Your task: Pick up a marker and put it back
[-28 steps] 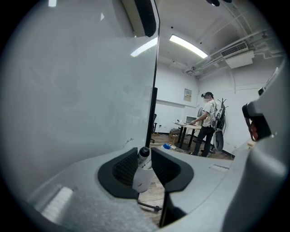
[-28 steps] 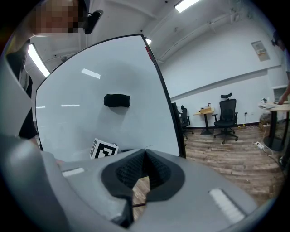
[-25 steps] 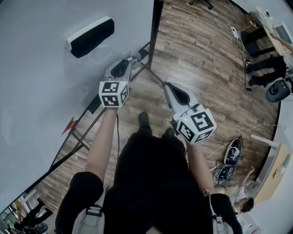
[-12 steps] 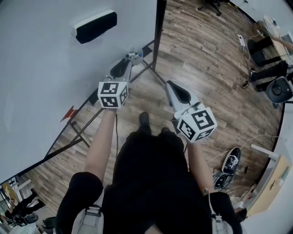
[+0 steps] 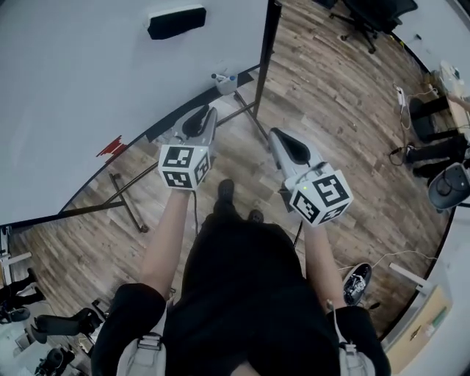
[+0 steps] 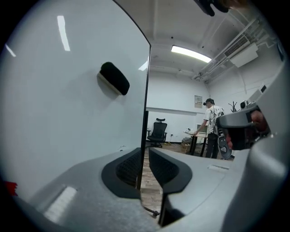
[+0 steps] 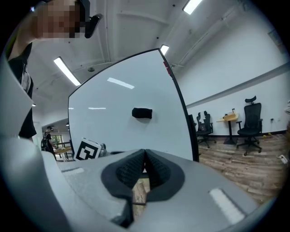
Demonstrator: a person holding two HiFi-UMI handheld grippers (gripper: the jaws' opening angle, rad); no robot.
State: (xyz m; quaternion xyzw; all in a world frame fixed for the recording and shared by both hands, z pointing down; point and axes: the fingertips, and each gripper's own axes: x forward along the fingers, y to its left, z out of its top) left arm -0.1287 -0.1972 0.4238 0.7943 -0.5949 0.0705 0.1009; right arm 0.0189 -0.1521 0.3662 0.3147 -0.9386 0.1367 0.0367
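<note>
Black pads on your left gripper point(image 6: 147, 158) stand a little apart with nothing between them; they have just been closing. Your right gripper point(image 7: 144, 158) is pressed together and empty. The marker point(image 5: 222, 76) stands in the small holder point(image 5: 225, 84) at the lower corner of the whiteboard point(image 5: 88, 81), ahead of the left gripper and clear of it. To take it cleanly, you should probably spread the left jaws wide first, straddle the marker's shaft, then squeeze and lift straight up.

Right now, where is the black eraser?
In the head view the black eraser sticks on the whiteboard at the top left, up and left of the cup of markers.
</note>
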